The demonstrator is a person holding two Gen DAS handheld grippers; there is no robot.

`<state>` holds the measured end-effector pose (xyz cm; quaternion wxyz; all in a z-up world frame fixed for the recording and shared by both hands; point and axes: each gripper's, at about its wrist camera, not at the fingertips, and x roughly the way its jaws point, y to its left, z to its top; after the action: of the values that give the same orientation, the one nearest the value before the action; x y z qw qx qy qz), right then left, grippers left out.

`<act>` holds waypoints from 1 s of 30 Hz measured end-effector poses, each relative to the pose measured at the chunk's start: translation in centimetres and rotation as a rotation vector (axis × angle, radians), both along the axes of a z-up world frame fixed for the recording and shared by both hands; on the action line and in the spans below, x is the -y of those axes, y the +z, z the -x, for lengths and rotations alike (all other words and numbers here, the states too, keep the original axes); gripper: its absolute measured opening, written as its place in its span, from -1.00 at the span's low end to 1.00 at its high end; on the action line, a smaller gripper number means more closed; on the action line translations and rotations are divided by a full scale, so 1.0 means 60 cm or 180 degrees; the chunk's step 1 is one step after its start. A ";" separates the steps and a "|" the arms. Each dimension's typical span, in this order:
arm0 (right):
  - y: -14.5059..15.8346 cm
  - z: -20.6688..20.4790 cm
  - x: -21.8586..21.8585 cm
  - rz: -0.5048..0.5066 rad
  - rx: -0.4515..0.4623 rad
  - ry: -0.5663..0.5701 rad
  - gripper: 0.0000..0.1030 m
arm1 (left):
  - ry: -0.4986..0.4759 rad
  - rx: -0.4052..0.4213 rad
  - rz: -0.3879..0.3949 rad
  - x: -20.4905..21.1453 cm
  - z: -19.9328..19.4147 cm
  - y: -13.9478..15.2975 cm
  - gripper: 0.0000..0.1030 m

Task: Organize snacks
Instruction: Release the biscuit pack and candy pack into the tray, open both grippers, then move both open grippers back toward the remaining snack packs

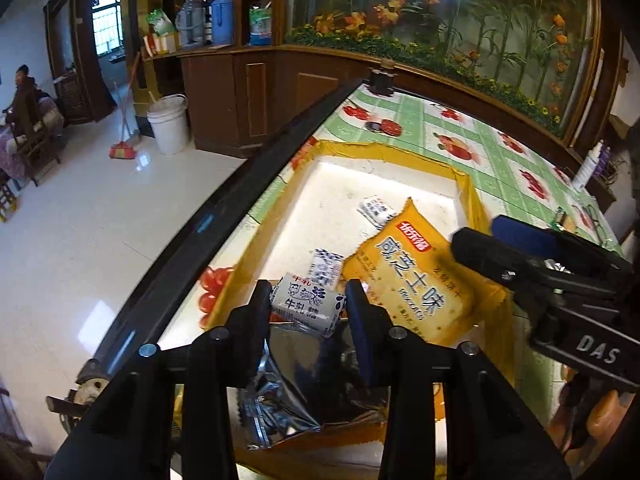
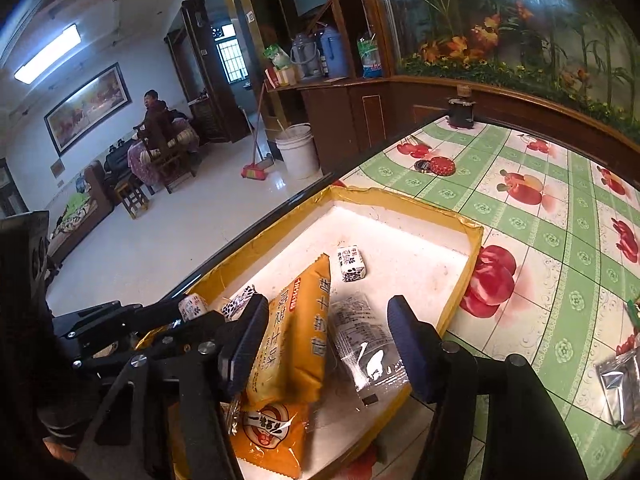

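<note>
Right wrist only: second orange snack pack [image 2: 272, 440] under yellow cracker pkg [image 2: 294, 332].

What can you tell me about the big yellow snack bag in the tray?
The yellow snack bag is a sealed, puffy plastic pillow pack with serrated ends, a red logo and white lettering; its reverse is clear with a label. It lies tilted in the white tray, leaning on another orange packet. It sits between the open right gripper fingers; whether the pads touch it is unclear. A small candy lies beside it.
</note>
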<state>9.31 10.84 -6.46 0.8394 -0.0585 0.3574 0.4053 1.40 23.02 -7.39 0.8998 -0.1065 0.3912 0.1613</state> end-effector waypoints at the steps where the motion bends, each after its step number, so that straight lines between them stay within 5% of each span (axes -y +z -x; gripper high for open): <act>1: 0.003 0.001 0.004 -0.0009 0.0016 -0.0015 0.23 | 0.0017 -0.0001 -0.0002 -0.001 0.000 0.000 0.02; 3: 0.008 0.002 0.021 -0.0050 0.0021 -0.0066 0.23 | 0.0048 0.0022 -0.0019 -0.001 0.003 0.001 0.40; 12: 0.014 0.008 0.141 -0.0197 -0.0021 -0.0445 0.25 | 0.0029 0.0078 -0.0160 0.025 0.009 0.019 0.40; 30: -0.038 0.029 0.427 -0.0190 -0.0144 -0.1525 0.65 | -0.0302 0.0069 -0.0312 0.139 -0.006 0.043 0.53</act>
<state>7.57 -14.80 -8.74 0.9047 0.0618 0.3677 0.2062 1.74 14.71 -4.79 0.9147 -0.0454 0.3777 0.1363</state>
